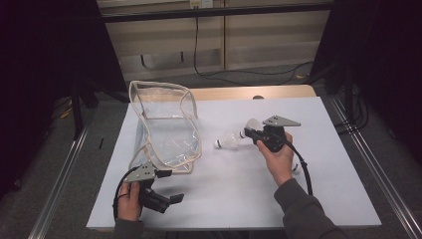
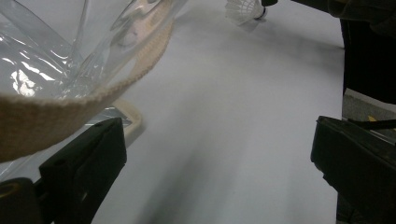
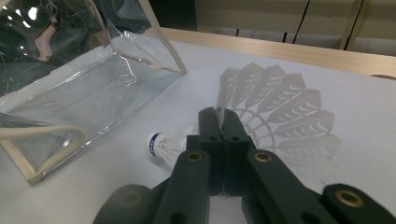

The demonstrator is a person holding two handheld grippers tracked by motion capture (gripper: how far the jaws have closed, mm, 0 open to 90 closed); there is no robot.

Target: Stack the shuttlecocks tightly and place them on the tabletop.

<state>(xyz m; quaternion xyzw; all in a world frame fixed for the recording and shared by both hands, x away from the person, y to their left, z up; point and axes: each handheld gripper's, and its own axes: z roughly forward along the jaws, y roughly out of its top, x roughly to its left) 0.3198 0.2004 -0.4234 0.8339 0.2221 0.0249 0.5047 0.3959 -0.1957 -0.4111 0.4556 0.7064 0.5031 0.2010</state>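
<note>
White feathers fan out from the shuttlecock (image 3: pixel 275 107) that the right gripper (image 3: pixel 223 116) pinches by the edge of its skirt, jaws closed tight on it, above the white table cover (image 1: pixel 239 189) right of centre. In the high view this shuttlecock (image 1: pixel 253 124) sits at the tip of the right gripper (image 1: pixel 249 133), which the person's right hand (image 1: pixel 278 157) holds. A second shuttlecock (image 1: pixel 228 141) lies on its side on the cover just to the left, its blue-banded cork end (image 3: pixel 156 143) showing beside the closed jaws. Further left stands a clear plastic bag (image 1: pixel 166 124) with cream fabric trim, its mouth open. At the near left, the left gripper (image 1: pixel 171 199) rests low over the cover in the left hand (image 1: pixel 129 199), jaws spread wide with nothing between them, one jaw just beside the bag's cream strap (image 2: pixel 70 107).
</note>
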